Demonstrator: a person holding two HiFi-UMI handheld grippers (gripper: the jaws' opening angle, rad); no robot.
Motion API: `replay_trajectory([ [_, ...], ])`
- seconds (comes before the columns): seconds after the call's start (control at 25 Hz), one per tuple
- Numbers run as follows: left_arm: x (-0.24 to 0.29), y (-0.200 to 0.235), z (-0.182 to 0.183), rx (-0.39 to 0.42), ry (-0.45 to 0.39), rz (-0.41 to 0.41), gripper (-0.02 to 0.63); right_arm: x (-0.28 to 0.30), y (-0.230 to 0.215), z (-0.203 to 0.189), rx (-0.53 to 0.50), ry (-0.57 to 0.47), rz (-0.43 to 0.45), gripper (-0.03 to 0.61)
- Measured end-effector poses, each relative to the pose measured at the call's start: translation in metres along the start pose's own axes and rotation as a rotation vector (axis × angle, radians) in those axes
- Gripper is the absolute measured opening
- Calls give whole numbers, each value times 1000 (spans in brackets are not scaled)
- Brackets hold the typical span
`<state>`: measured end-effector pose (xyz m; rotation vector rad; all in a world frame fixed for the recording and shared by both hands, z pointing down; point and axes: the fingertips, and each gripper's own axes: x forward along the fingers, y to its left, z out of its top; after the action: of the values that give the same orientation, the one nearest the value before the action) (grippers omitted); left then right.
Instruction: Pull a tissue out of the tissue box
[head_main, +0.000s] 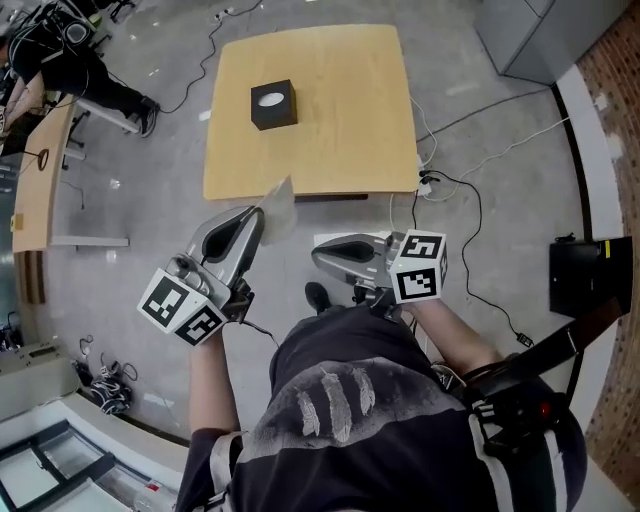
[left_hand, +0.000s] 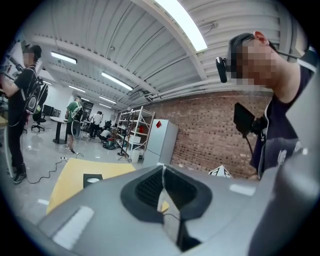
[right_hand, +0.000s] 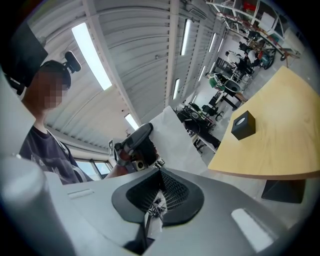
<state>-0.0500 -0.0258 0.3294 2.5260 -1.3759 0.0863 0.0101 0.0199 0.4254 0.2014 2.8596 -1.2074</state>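
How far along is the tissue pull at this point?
Done: the tissue is fully out of the box, which sits back on the table. In hand: the left hand-held gripper and right hand-held gripper both pinch it, spread between them. Left: nothing of the pull itself.

No word, number or brand name can be read in any view. The only printed marks are black-and-white square code patterns. In the head view they cover the marker cube (head_main: 182, 308) of the left gripper (head_main: 258, 214) at 8 o'clock, and the marker cube (head_main: 418, 266) of the right gripper (head_main: 320, 254) at 3 o'clock. In the left gripper view a red diamond (left_hand: 158, 124) sits on a white cabinet (left_hand: 161, 142) near the middle, with no legible character. A yellow strip (head_main: 601, 250) on the black case (head_main: 580, 278) at 3 o'clock is too small to read.
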Motion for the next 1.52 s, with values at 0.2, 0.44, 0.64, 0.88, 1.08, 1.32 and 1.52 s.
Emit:
replay_trajectory([
  [0.2,-13,-4,3,4,-16,-8,2,6,9,-5,-21,21,1,-2],
  [0.44,-37,-4,3,5,-40,-25,2,26,23,-14,-46,38,-9,-2],
  [0.64,-63,-4,3,7,-80,-63,2,39,38,-23,-76,44,-47,-2],
  [0.88,-100,-11,-4,34,-97,-92,2,59,59,-39,-89,45,-80,-2],
  [1.08,-132,-12,-8,31,-123,-116,2,78,76,-59,-132,66,-126,-2],
  [1.32,-152,-13,-11,21,-154,-159,2,91,90,-77,-155,66,-175,-2],
  [1.52,-158,-14,-11,22,-166,-186,2,97,97,-84,-173,81,-191,-2],
])
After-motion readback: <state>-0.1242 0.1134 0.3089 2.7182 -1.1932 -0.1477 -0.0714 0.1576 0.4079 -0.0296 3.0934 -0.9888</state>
